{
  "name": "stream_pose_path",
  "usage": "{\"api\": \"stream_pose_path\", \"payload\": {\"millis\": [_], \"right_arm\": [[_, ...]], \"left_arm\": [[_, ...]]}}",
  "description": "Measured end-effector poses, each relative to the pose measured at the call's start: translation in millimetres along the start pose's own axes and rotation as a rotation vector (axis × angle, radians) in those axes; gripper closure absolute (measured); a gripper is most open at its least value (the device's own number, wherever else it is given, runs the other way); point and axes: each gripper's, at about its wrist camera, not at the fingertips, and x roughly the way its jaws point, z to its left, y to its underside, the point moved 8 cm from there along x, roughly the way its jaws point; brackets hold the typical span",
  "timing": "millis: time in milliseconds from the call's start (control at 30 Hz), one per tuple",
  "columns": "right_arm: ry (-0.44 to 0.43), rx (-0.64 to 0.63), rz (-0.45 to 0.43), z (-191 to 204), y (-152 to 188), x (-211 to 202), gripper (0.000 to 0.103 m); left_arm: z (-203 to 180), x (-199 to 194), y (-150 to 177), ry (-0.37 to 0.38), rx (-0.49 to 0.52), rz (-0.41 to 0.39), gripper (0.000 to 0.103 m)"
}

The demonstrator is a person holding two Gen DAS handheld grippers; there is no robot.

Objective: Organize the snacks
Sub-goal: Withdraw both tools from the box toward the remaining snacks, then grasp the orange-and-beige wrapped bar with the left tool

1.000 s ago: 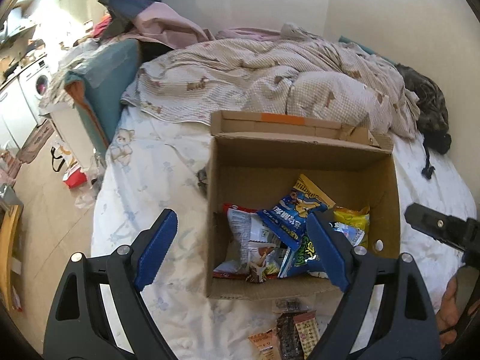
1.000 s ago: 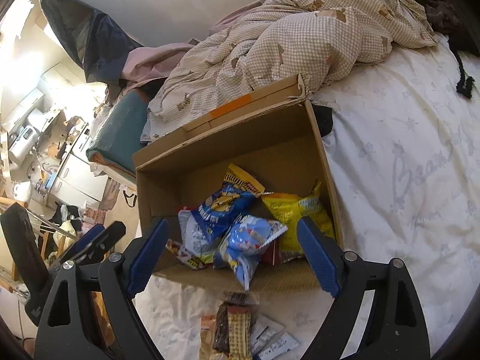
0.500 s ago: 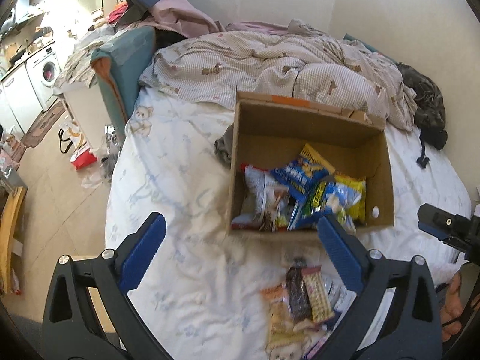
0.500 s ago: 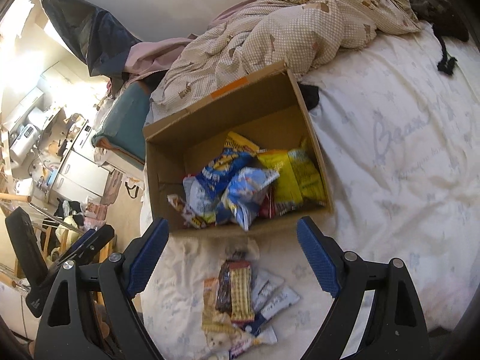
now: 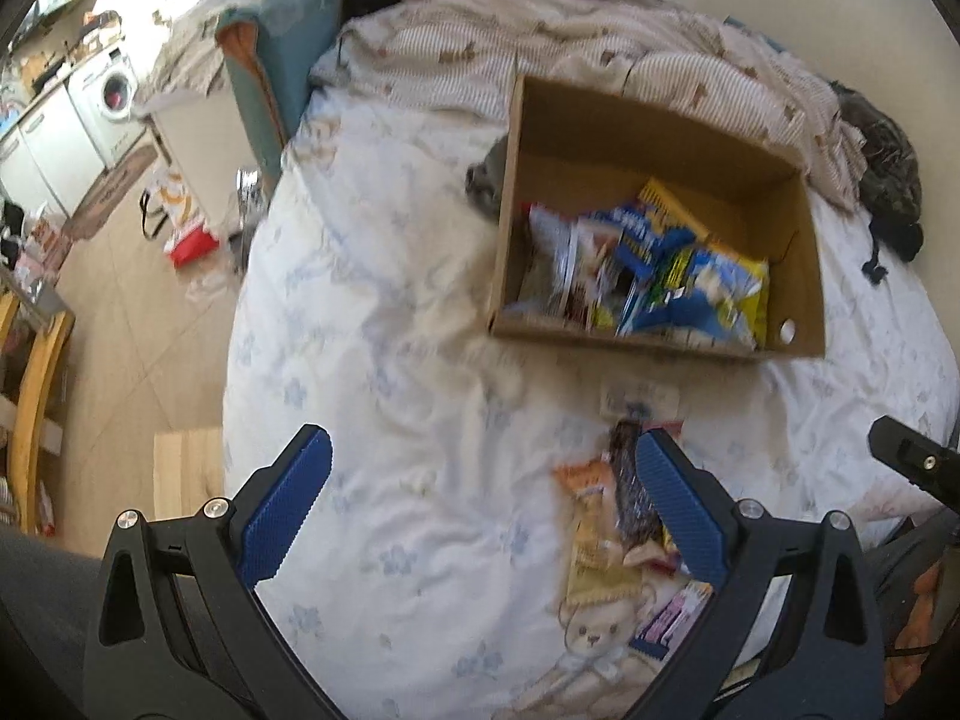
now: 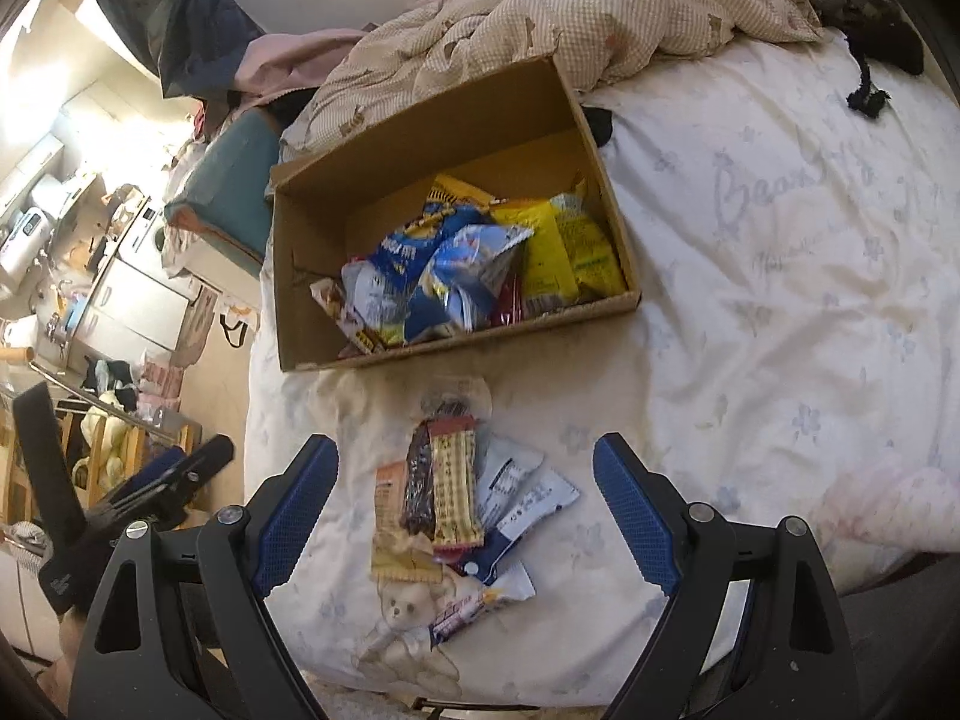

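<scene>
An open cardboard box [image 5: 804,252] [image 6: 300,324] sits on the bed with several snack bags [image 5: 648,264] [image 6: 474,264] inside. A pile of loose snack packets [image 6: 450,492] [image 5: 606,516] lies on the sheet in front of the box. My left gripper [image 5: 480,498] is open and empty, above the sheet left of the pile. My right gripper [image 6: 468,510] is open and empty, its jaws standing either side of the pile, above it. The left gripper also shows at the left edge of the right wrist view [image 6: 156,480].
A rumpled checked duvet [image 6: 570,18] lies behind the box. A dark garment [image 5: 888,180] is at the far right of the bed. The bed's left edge drops to a wooden floor [image 5: 132,312] with bags, a washing machine [image 5: 114,96] and cupboards.
Both grippers have pulled back and up from the box. The box now looks smaller and farther, and the loose snack pile on the sheet has come fully into view.
</scene>
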Motion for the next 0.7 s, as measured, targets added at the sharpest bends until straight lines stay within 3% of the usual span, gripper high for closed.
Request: {"api": "stream_pose_path", "payload": {"millis": [167, 300, 533, 700], "right_arm": [[0.004, 0.021, 0.04, -3, 6, 7, 0.014], [0.027, 0.005, 0.039, -4, 7, 6, 0.014], [0.005, 0.036, 0.045, -8, 6, 5, 0.014], [-0.003, 0.051, 0.05, -10, 7, 6, 0.014]], "left_arm": [[-13, 35, 34, 0.046, -0.01, 0.171, 0.004], [-29, 61, 57, 0.071, 0.009, 0.281, 0.023], [-52, 89, 77, 0.056, 0.077, 0.365, 0.023], [-71, 97, 80, 0.064, 0.114, 0.357, 0.023]]}}
